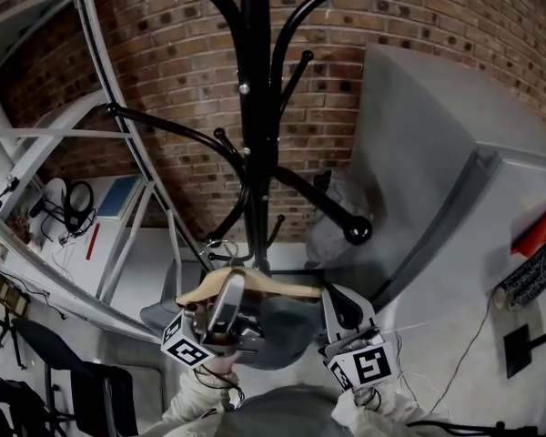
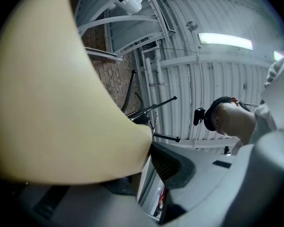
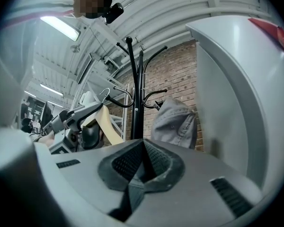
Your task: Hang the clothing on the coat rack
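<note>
Background: brick wall (image 1: pixel 419 16) behind a black coat rack (image 1: pixel 255 107).
Left gripper (image 1: pixel 229 291): clamped on a wooden hanger (image 1: pixel 255 283) near the pole.
Right gripper (image 1: pixel 343 308): pads pressed together, nothing between.
Clothing: grey garment (image 1: pixel 332 221) hangs on a rack arm.

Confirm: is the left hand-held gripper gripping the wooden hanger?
Yes, the left hand-held gripper is clamped on the wooden hanger in the head view.

Left gripper (image 1: pixel 226 291) jaws clamp the hanger (image 2: pixel 61 103); right gripper (image 3: pixel 143 167) jaws pressed together.
</note>
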Demonstrator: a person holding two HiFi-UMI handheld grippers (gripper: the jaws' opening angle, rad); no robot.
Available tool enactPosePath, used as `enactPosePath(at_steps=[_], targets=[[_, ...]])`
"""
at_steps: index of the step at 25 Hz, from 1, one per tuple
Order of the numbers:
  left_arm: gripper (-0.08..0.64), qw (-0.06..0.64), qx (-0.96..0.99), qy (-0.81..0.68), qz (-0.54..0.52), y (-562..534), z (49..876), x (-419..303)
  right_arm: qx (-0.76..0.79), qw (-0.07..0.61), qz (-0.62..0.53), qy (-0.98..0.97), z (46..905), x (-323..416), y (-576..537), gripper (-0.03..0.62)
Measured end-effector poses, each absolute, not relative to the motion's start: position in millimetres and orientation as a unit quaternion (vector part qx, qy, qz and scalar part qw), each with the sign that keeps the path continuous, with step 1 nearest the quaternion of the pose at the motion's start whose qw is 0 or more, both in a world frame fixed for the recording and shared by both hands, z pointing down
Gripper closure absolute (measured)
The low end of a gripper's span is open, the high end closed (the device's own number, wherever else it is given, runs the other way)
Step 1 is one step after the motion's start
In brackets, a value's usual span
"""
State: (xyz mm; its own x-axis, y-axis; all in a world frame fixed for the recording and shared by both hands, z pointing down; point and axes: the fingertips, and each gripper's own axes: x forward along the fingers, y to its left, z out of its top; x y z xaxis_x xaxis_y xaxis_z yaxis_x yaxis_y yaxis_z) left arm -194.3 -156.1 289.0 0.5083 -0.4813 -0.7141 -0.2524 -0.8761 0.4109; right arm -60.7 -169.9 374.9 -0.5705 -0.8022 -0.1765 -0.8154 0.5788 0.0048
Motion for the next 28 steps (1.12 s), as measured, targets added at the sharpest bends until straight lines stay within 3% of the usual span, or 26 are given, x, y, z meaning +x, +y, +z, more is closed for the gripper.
enactPosePath(at_steps=[28], targets=[[0.461, 0.184, 0.842, -0.197, -0.467, -217.1, 316.1, -202.6, -0.463, 0.073, 0.038, 0.882, 382.8, -61.6, -193.1, 0.569]])
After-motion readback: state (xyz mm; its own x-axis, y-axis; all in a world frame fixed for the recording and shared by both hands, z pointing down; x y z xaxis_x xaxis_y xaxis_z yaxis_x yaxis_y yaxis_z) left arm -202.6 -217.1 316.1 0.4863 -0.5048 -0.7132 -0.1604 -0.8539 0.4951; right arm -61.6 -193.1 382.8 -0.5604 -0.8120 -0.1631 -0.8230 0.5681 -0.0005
